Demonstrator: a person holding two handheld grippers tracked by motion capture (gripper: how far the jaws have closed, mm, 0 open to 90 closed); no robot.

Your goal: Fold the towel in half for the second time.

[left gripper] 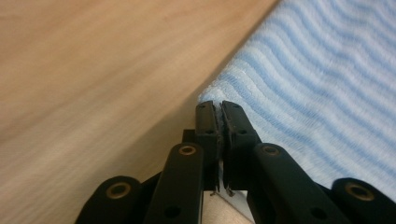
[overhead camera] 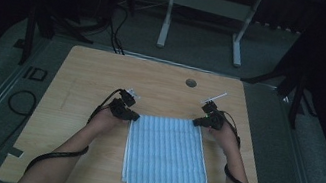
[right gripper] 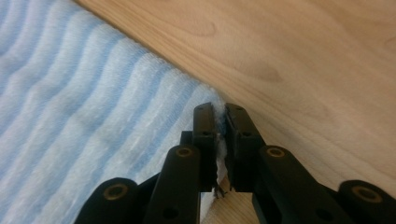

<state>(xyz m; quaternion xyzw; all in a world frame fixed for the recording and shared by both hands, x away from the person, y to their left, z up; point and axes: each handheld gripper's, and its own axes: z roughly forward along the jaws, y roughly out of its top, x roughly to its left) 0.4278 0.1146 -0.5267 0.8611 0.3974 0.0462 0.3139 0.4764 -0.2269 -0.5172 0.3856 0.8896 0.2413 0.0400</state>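
**Both far corners of the cloth pinched**

Left tool has its jaws clamped tight on the far left corner of a light blue striped, ribbed cloth; a sliver of white fabric shows between the jaws in the left gripper view. Right tool is likewise closed on the far right corner. The cloth lies flat, already doubled into layers, stretching from both tools back toward the person.

Judged step: corners gripped, a fold or lift about to begin. Next move likely calls for raising both corners together, evenly, so layers do not slip apart.

Pale wood-grain surface, bare ahead of the tools, with a round grommet hole. Room dim; grey floor, white-legged desk frame beyond, black cables trailing.
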